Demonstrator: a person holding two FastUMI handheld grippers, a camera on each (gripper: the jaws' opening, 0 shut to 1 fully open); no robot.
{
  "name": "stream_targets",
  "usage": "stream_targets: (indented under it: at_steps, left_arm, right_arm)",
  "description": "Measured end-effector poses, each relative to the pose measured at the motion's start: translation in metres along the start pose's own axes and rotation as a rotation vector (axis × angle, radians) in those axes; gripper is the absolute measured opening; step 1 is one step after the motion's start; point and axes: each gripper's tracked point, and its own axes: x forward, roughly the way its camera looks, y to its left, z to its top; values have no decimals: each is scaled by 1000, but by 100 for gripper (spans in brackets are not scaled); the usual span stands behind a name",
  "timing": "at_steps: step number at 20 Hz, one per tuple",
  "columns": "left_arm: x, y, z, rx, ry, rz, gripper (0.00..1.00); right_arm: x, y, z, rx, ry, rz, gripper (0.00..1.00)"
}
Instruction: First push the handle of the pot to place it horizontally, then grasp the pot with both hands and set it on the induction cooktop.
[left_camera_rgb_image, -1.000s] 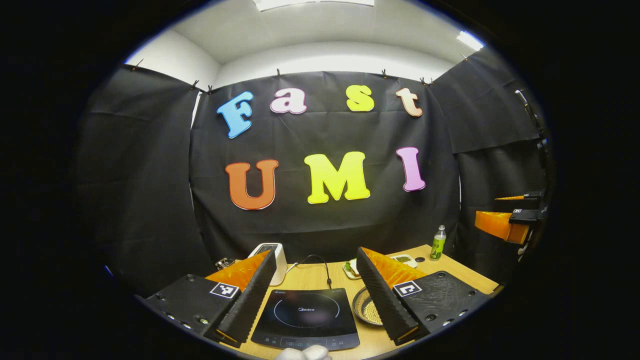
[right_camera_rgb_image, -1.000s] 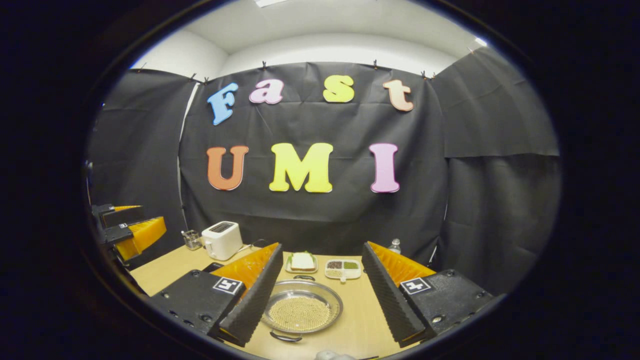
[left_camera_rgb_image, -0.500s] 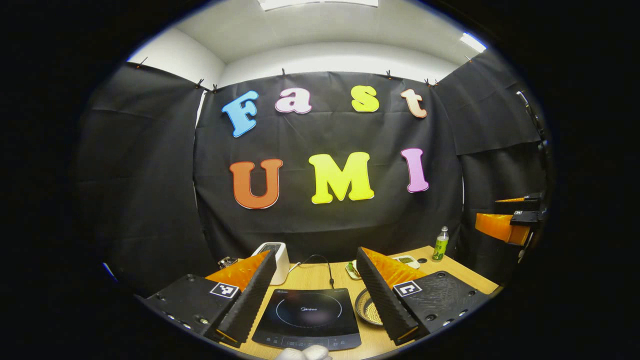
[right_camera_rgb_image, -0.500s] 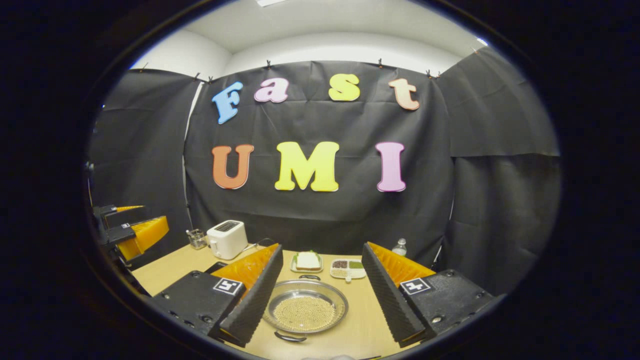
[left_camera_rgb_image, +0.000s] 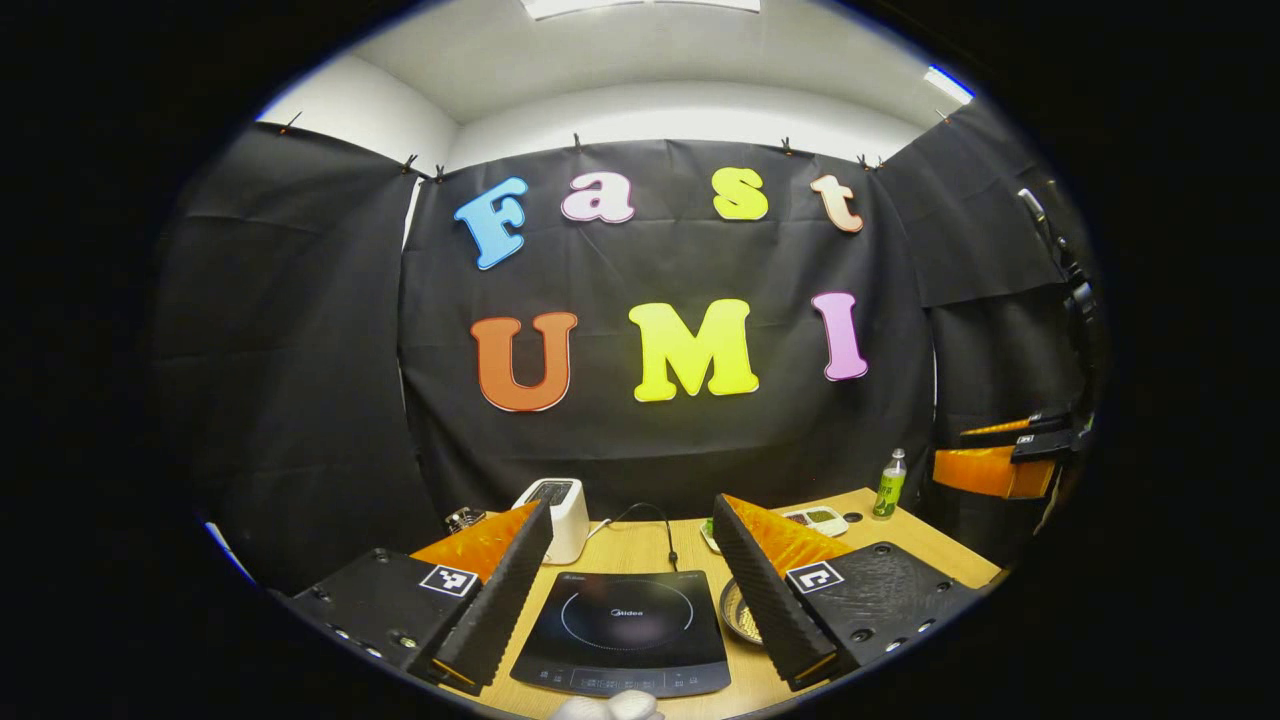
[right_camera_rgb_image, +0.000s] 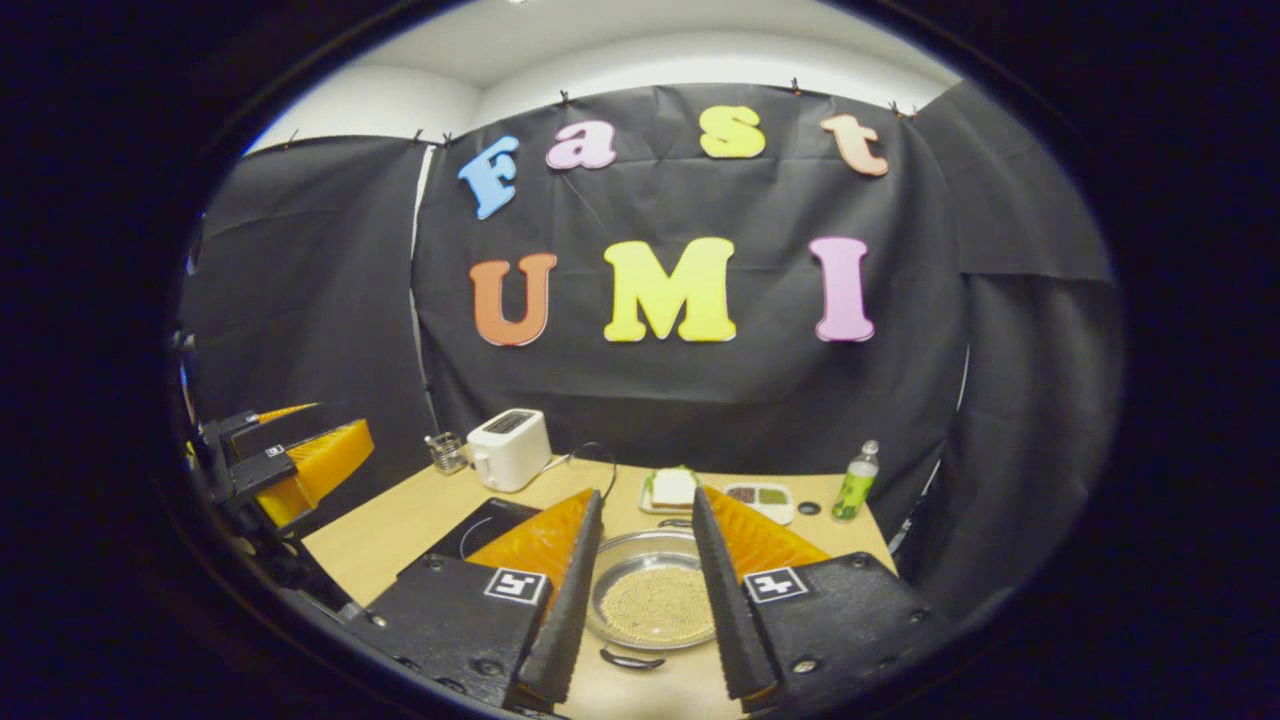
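In the right gripper view, the right gripper (right_camera_rgb_image: 645, 590) is hovering over the table (right_camera_rgb_image: 400, 520) with its jaws partly spread and nothing between them. Just beyond its tips the pot (right_camera_rgb_image: 650, 600), shallow and filled with pale grains, is sitting flat on the table. Its handles are lying on a near-to-far axis: one (right_camera_rgb_image: 632, 660) pointing at the camera, the other (right_camera_rgb_image: 675, 523) at the wall. The cooktop (right_camera_rgb_image: 480, 525) is lying to its left, and the left gripper (right_camera_rgb_image: 300, 460) is hanging at the left edge.

In the left gripper view, the left gripper (left_camera_rgb_image: 620, 590), jaws spread wide, is framing the cooktop (left_camera_rgb_image: 622, 630). The pot (left_camera_rgb_image: 738, 622) is peeking out beside the cooktop's right edge, handles hidden. Farther back a toaster (left_camera_rgb_image: 562, 510) and bottle (left_camera_rgb_image: 888, 485) are standing.
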Motion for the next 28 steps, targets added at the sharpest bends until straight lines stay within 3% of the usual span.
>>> stream_targets:
  at_steps: [7,20,25,28]
  left_arm:
    - [-7,16,-16,0,23,41,96]
    - [-12,41,-43,-28,83,102,96]
    - [-12,46,-48,-27,96,111,96]
    - [-11,48,-51,-30,104,116,96]
  right_arm:
    - [32,22,-71,-2,223,65,2]
    - [61,55,-230,-11,621,120,4]
    - [71,56,-262,-22,687,106,0]
    - [79,52,-272,-30,704,83,4]
